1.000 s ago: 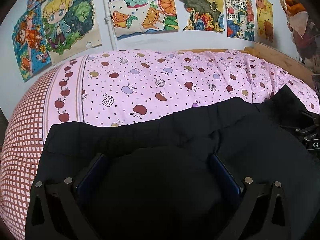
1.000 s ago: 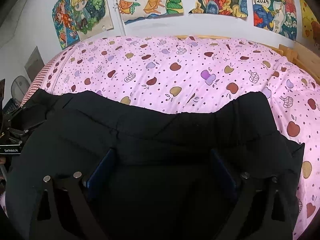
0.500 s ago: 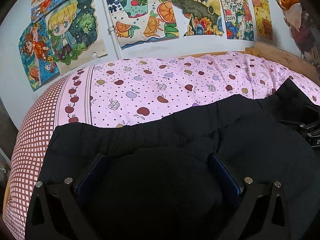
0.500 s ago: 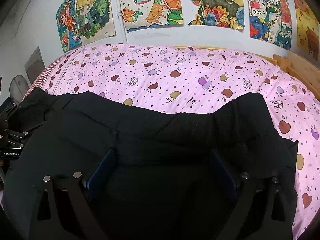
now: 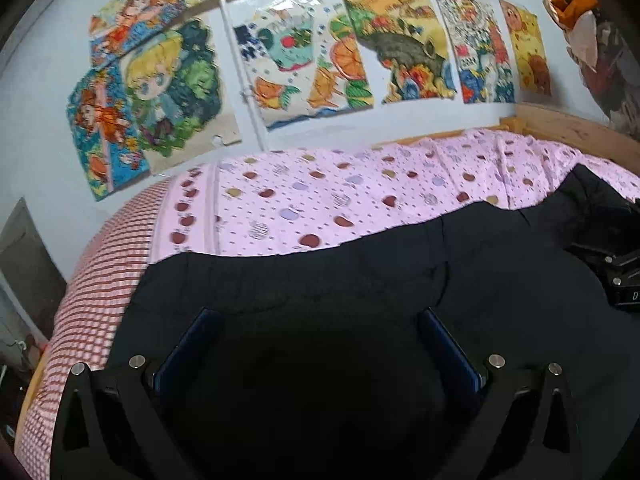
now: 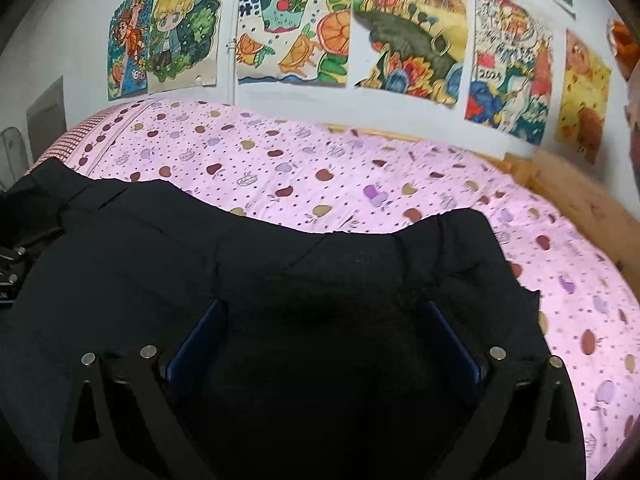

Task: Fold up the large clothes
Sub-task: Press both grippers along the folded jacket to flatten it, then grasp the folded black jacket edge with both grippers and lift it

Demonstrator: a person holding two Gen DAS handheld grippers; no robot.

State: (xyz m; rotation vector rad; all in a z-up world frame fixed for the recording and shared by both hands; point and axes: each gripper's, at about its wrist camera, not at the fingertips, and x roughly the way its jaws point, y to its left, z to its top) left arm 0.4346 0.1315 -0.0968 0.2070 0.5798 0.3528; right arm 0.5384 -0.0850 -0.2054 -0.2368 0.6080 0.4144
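A large black garment [image 5: 360, 272] lies spread across the near part of a bed with a pink apple-print sheet [image 5: 340, 192]. It also shows in the right wrist view [image 6: 280, 264]. My left gripper [image 5: 320, 320] is open, its blue-padded fingers [image 5: 192, 336] spread wide over the black cloth near its left end. My right gripper [image 6: 324, 316] is open the same way over the cloth near its right end; its fingers [image 6: 448, 332] are spread. Each gripper shows at the edge of the other's view, as with the right one [image 5: 620, 268].
Colourful posters [image 6: 296, 20] hang on the pale wall behind the bed. A wooden bed frame [image 6: 580, 196] runs along the right side. The sheet has a red checked border [image 5: 92, 280] at the left. A fan [image 6: 12, 144] stands at far left.
Both cameras have tilted up and drawn back: the wall and posters fill more of each view and the garment's far edge sits lower. Both grippers stay open over the cloth.
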